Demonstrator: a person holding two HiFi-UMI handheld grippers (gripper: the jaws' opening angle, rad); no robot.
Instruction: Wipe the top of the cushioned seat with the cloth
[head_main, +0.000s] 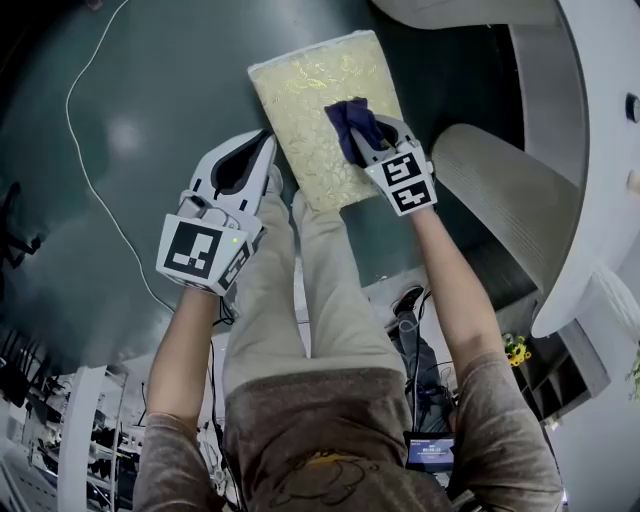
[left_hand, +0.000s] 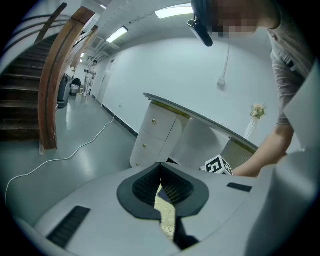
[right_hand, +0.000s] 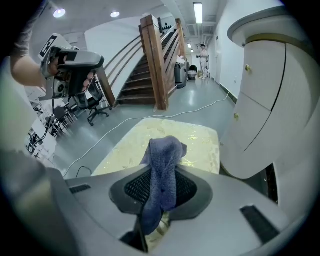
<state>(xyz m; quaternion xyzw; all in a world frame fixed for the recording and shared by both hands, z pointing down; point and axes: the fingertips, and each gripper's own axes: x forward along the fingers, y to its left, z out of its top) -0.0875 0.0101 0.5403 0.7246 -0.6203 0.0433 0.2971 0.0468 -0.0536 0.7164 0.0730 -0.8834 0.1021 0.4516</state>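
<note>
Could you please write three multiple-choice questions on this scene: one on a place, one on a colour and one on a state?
1. Where is the cloth?
A. On the floor
B. In the right gripper, over the cushioned seat
C. On the white cabinet

2. What colour is the cloth?
A. Blue
B. Red
C. White

3. How do the left gripper's jaws stand?
A. Wide apart
B. Shut on the cloth
C. Together, holding nothing

Answers:
1 B: the right gripper view shows the cloth pinched between its jaws, with the seat beyond.
2 A: it looks blue in both views.
3 C: the left gripper view shows its pads meeting, with nothing between them.
</note>
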